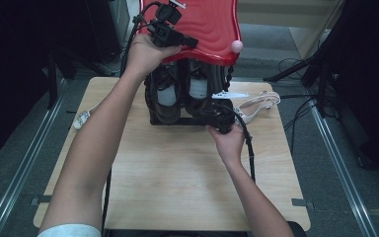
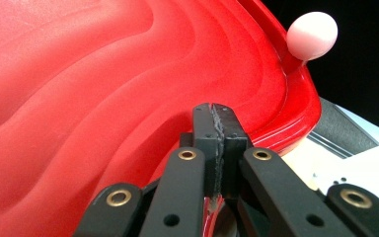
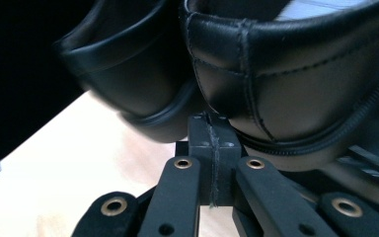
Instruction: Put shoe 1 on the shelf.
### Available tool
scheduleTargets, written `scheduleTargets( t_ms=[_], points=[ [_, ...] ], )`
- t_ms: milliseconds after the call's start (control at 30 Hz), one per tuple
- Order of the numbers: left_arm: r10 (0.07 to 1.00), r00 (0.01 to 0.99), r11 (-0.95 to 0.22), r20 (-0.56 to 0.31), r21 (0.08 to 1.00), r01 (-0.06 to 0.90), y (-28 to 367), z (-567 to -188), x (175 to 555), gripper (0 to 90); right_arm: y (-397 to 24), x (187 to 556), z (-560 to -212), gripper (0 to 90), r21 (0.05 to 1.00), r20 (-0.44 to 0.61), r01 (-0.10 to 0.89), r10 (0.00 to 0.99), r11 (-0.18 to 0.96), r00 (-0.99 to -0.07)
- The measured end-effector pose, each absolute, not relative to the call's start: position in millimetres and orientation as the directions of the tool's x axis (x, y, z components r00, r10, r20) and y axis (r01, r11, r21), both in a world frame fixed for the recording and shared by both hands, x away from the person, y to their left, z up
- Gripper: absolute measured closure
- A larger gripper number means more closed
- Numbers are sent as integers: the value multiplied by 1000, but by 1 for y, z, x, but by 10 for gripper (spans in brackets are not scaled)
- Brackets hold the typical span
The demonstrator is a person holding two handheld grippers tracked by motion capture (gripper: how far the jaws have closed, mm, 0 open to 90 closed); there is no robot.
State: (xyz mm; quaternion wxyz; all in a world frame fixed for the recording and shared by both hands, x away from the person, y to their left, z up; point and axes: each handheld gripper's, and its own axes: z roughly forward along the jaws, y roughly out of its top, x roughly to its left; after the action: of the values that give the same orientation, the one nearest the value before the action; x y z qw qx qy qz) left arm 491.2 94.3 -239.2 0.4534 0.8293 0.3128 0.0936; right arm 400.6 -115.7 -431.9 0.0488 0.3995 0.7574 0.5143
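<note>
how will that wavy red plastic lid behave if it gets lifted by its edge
The wavy red plastic lid looks moulded and rigid, so it should probably lift stiffly without sagging. Its glossy surface may be slippery in the left gripper, whose closed jaws seem to pinch only the rim.

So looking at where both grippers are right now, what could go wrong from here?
The left gripper is shut on just the edge of the red lid, so the lid could slip free and drop onto the black shoes. The right gripper, shut and pressed up against the heels, might scuff the leather or nudge the black base across the table.
</note>
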Motion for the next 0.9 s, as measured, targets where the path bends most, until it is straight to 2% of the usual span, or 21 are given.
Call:
scheduleTargets(
  t_ms=[100, 233, 367, 467, 533, 900],
  points=[
    [606, 784, -387, -132, 812, 436, 94, -239, 491, 898, -126, 406, -432, 900, 818, 360, 564, 662, 116, -658],
    [605, 784, -385, -138, 811, 440, 94, -239, 492, 898, -136, 408, -430, 900, 836, 321, 542, 722, 89, -613],
    [604, 784, -384, -141, 811, 442, 94, -240, 492, 897, -150, 414, -430, 900, 839, 326, 542, 753, 48, -571],
    [604, 785, -386, -139, 811, 440, 94, -239, 492, 897, -148, 416, -435, 900, 832, 307, 550, 769, 69, -560],
    [603, 785, -387, -138, 811, 440, 95, -239, 492, 897, -141, 416, -439, 900, 829, 240, 546, 803, 123, -545],
    [599, 788, -387, -141, 810, 440, 95, -240, 492, 897, -129, 400, -431, 900, 832, 357, 548, 674, 85, -647]
  ],
)
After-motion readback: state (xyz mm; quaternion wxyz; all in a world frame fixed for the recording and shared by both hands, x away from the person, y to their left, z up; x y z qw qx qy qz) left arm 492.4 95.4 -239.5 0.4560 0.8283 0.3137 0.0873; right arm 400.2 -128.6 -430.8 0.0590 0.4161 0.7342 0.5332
